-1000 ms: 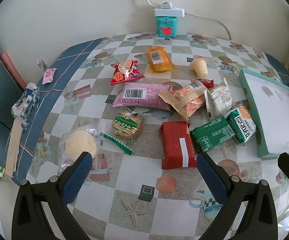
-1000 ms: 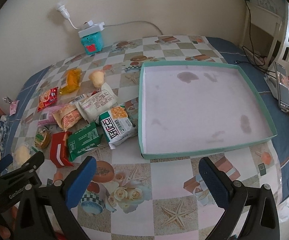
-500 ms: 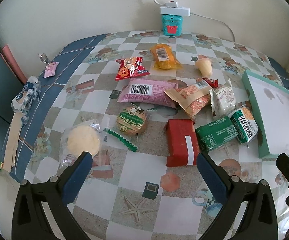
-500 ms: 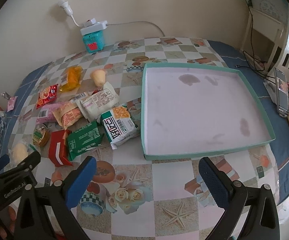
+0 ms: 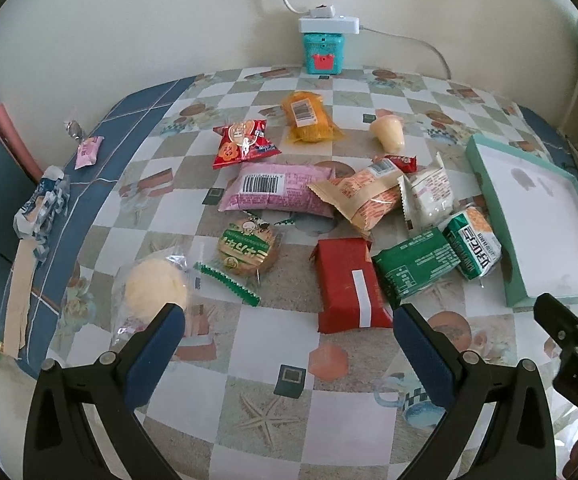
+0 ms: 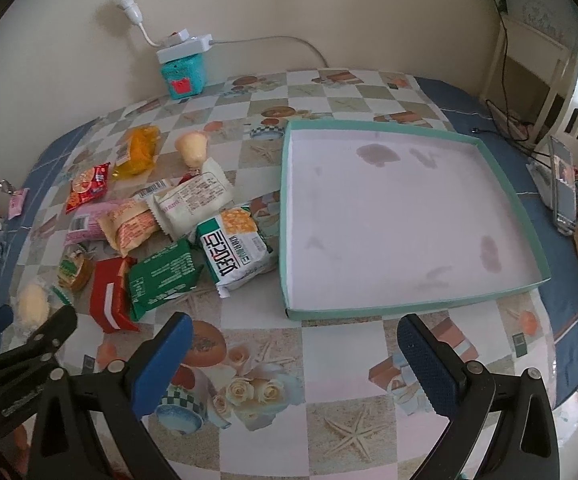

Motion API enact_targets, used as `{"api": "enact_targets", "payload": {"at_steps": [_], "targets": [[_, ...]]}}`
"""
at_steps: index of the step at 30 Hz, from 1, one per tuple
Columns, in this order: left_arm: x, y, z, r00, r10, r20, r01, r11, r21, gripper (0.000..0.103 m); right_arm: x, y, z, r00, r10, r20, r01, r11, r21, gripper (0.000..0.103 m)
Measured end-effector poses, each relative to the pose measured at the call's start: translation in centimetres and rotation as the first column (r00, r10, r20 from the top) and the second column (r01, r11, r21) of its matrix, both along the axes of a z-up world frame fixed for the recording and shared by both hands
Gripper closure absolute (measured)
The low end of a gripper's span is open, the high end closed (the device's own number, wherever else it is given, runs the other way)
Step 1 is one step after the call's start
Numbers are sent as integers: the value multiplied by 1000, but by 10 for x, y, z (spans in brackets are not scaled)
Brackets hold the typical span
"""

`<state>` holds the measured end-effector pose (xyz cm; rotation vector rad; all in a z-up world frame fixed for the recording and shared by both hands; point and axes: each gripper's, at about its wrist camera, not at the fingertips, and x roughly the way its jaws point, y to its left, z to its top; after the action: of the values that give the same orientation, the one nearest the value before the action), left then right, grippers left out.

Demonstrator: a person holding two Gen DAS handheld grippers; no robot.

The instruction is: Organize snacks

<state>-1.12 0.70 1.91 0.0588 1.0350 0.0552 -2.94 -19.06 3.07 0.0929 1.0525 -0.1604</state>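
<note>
Several snack packs lie loose on the patterned tablecloth: a red box (image 5: 349, 284), a green pack (image 5: 415, 266), a green-and-white pack (image 5: 475, 248), a pink pack (image 5: 279, 192), a round biscuit (image 5: 247, 246) and a pale bun in clear wrap (image 5: 155, 286). An empty teal-rimmed tray (image 6: 289, 224) lies to their right. My left gripper (image 5: 289, 326) is open and empty, above the table just in front of the red box. My right gripper (image 6: 293, 338) is open and empty, in front of the tray's near edge. The green-and-white pack (image 6: 235, 250) touches the tray's left wall.
A teal box with a white power strip (image 5: 327, 46) stands at the back wall, its cable running right. A phone (image 6: 563, 184) and clutter lie at the table's right edge. A small pink sachet (image 5: 87, 152) and crumpled wrapper (image 5: 43, 204) lie at the left edge.
Both grippers have moved slightly back and up from the table, so the snacks and tray sit a bit farther off. Both jaws stay open. No snack has moved.
</note>
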Motion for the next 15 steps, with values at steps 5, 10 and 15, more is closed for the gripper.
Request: {"api": "enact_targets", "payload": {"at_steps": [5, 10, 15], "targets": [[-3, 8, 2, 1000, 3, 8, -2, 998, -55, 0, 3, 3, -3, 1000, 8, -17, -8, 1000, -2, 0], [-6, 21, 3, 1000, 14, 10, -12, 992, -123, 0, 6, 3, -7, 999, -10, -38, 10, 1000, -13, 0], [-7, 44, -2, 999, 38, -10, -39, 980, -194, 0, 10, 11, -13, 998, 5, -70, -8, 999, -42, 0]]}}
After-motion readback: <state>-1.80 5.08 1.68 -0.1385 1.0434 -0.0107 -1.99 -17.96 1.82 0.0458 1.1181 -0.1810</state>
